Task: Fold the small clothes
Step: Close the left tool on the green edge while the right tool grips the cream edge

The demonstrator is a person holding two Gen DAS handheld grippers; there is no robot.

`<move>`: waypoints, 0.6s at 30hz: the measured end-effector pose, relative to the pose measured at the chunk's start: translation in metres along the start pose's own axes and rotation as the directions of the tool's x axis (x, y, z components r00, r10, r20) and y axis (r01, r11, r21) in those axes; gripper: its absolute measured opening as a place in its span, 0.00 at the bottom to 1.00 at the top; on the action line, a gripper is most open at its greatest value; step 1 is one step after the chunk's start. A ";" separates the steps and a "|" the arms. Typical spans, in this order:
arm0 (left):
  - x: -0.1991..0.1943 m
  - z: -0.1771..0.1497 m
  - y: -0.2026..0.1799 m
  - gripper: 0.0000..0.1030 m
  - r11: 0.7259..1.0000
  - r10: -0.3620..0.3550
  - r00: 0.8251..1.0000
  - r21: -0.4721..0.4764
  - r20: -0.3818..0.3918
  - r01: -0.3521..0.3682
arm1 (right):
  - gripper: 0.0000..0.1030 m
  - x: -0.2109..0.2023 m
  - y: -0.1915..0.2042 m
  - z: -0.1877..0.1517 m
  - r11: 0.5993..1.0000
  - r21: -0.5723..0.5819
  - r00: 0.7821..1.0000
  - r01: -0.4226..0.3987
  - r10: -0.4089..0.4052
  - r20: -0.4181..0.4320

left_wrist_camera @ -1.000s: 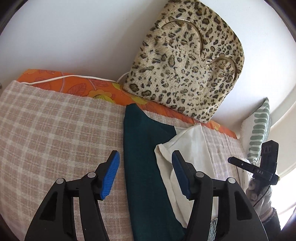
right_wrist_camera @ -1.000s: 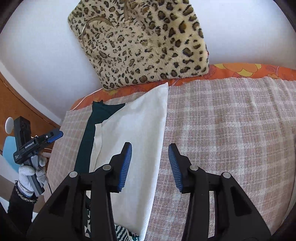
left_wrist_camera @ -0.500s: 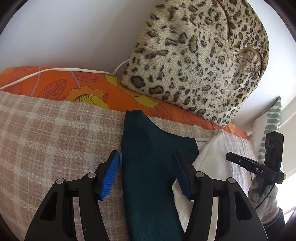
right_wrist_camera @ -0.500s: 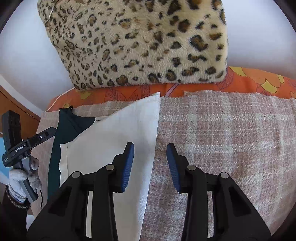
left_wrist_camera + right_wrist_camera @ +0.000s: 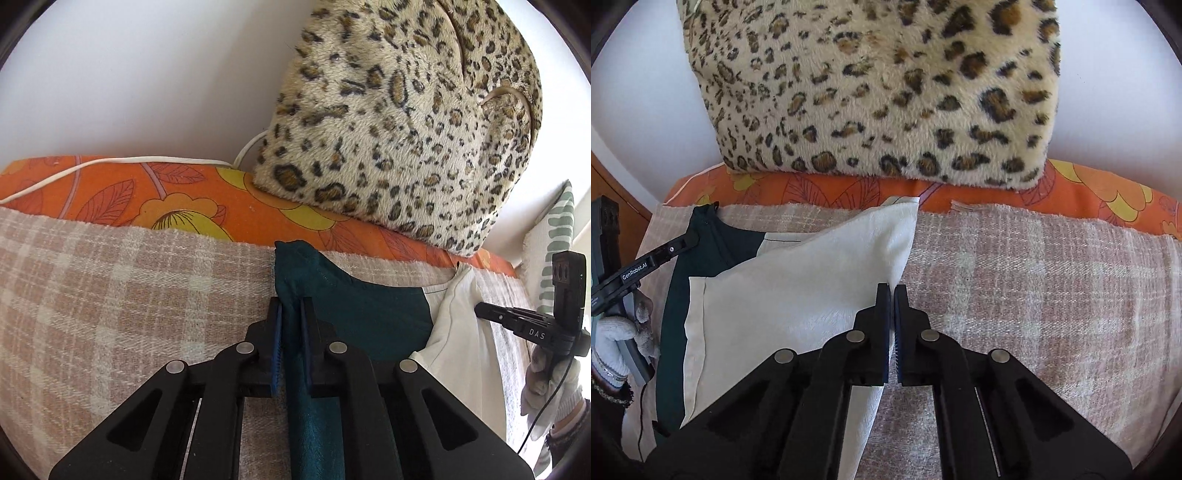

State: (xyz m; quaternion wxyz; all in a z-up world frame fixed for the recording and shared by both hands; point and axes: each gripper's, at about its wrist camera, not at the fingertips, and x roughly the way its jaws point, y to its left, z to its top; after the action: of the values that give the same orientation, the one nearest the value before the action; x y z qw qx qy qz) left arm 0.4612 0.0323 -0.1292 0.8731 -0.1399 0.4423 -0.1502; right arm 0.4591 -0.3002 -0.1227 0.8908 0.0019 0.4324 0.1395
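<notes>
Blue-padded fingers [image 5: 277,334] of the left gripper [image 5: 291,332] pinch a raised fold of the dark teal garment [image 5: 354,314] near its far corner, jaws narrow with cloth bunched between them. Over on the other side, the right gripper [image 5: 891,314] has its fingers [image 5: 883,317] pressed almost together on the right edge of the cream cloth [image 5: 798,295]; whether fabric actually sits between the pads cannot be told.

Both tools reach forward low over a pink-and-cream plaid blanket [image 5: 110,295], where the garment lies flat, teal part to the left and cream part overlapping it to the right. Beyond the blanket's far edge runs an orange floral sheet [image 5: 147,195], and a leopard-print cushion [image 5: 879,92] leans on the white wall [image 5: 129,74].

Only the left wrist view shows a thin white cable [image 5: 110,162] along the sheet, a green-striped pillow [image 5: 554,236] at the far right, and the gloved right hand [image 5: 550,380]. Only the right wrist view shows the gloved left hand [image 5: 617,332] on its handle and brown wooden furniture [image 5: 624,195] behind it.
</notes>
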 end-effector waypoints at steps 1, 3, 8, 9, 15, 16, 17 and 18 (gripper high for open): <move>0.000 0.000 0.002 0.08 1.000 -0.001 1.000 -0.009 0.004 0.001 | 0.02 0.001 -0.001 0.000 1.000 -0.001 1.000 -0.003 0.003 -0.005; 0.000 0.000 0.006 0.08 0.999 -0.006 1.000 -0.034 0.012 0.006 | 0.02 0.000 -0.004 0.001 1.000 0.010 1.000 -0.002 0.002 -0.012; -0.004 0.004 0.015 0.41 0.993 -0.062 0.998 -0.096 0.004 0.062 | 0.09 -0.010 -0.024 0.008 0.995 0.081 0.999 -0.051 0.051 -0.001; -0.005 0.005 0.013 0.52 0.992 -0.072 0.997 -0.103 0.007 0.072 | 0.18 -0.011 -0.025 0.009 0.992 0.096 0.997 -0.082 0.082 0.002; 0.009 0.010 -0.007 0.41 0.999 -0.037 0.999 -0.037 -0.005 0.036 | 0.53 -0.008 -0.014 0.020 0.992 0.074 0.994 -0.103 0.101 0.041; 0.012 0.010 -0.008 0.31 0.998 -0.046 0.999 -0.033 -0.005 0.045 | 0.46 -0.004 -0.010 0.021 0.994 0.062 0.995 -0.095 0.093 0.037; 0.015 0.010 -0.009 0.12 0.998 -0.044 0.999 -0.034 -0.011 0.044 | 0.35 0.001 -0.004 0.023 0.995 0.048 0.996 -0.083 0.081 0.032; 0.017 0.010 -0.009 0.07 0.999 -0.033 0.999 -0.034 -0.010 0.033 | 0.06 0.006 -0.001 0.024 0.997 0.035 0.997 -0.070 0.069 0.015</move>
State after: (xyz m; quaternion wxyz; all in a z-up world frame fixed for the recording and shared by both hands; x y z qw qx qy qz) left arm 0.4780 0.0181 -0.1325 0.8656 -0.1610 0.4472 -0.1577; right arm 0.4814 -0.2966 -0.1124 0.8881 0.0338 0.4285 0.1627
